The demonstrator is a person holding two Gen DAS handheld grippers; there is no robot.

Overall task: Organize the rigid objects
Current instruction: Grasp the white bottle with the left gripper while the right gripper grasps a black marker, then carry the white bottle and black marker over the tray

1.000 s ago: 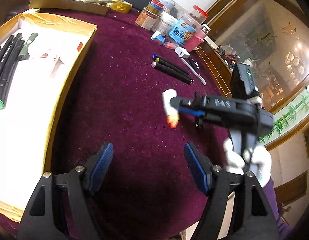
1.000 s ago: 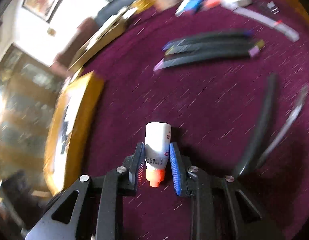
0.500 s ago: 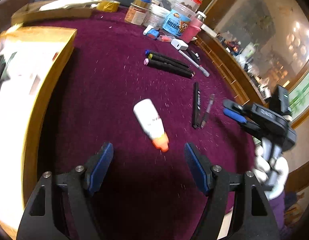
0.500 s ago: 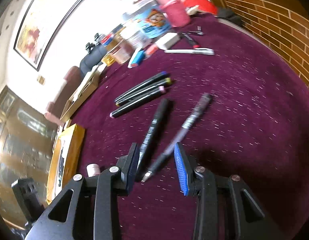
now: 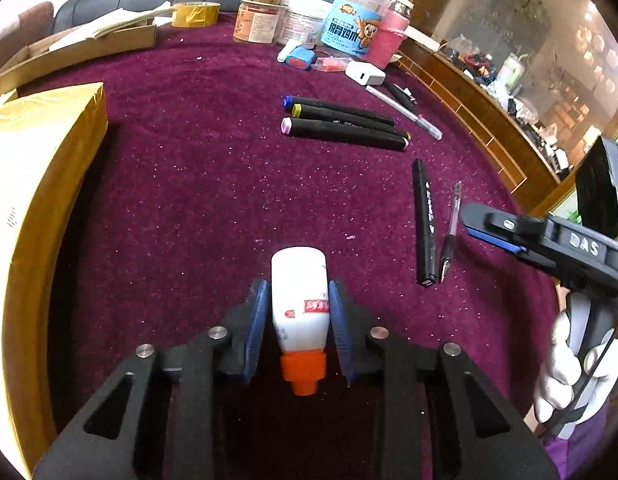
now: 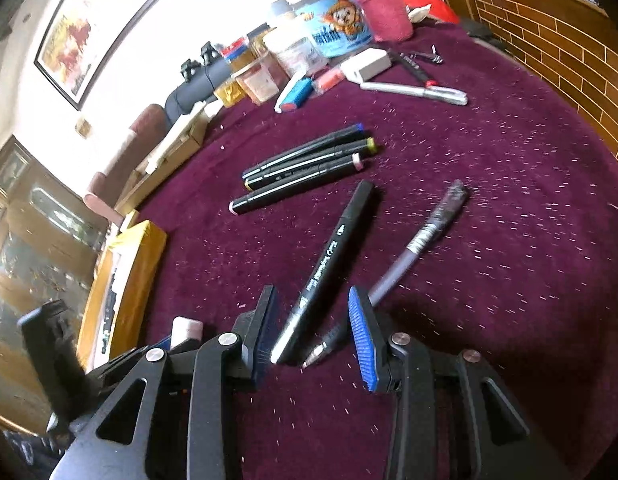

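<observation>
My left gripper [image 5: 297,312] is shut on a white glue bottle [image 5: 299,300] with an orange cap, low over the purple cloth. My right gripper [image 6: 315,328] is open, its jaws either side of the near ends of a black marker [image 6: 329,260] and a slim clear pen [image 6: 421,244] lying on the cloth. The right gripper also shows in the left wrist view [image 5: 493,232], beside that marker [image 5: 425,220] and pen [image 5: 449,236]. Three black markers [image 5: 345,124] lie side by side further off.
A yellow-rimmed box [image 5: 49,184] holding pens stands at the left. Jars and tubs [image 5: 349,20], a tape roll [image 5: 195,14], a white charger [image 5: 365,74] and a silver pen [image 5: 405,112] crowd the far side. A cardboard box [image 5: 73,50] lies far left.
The right gripper let go of the glue bottle and moved right to the marker and pen. The left gripper moved in and shut on the bottle.
</observation>
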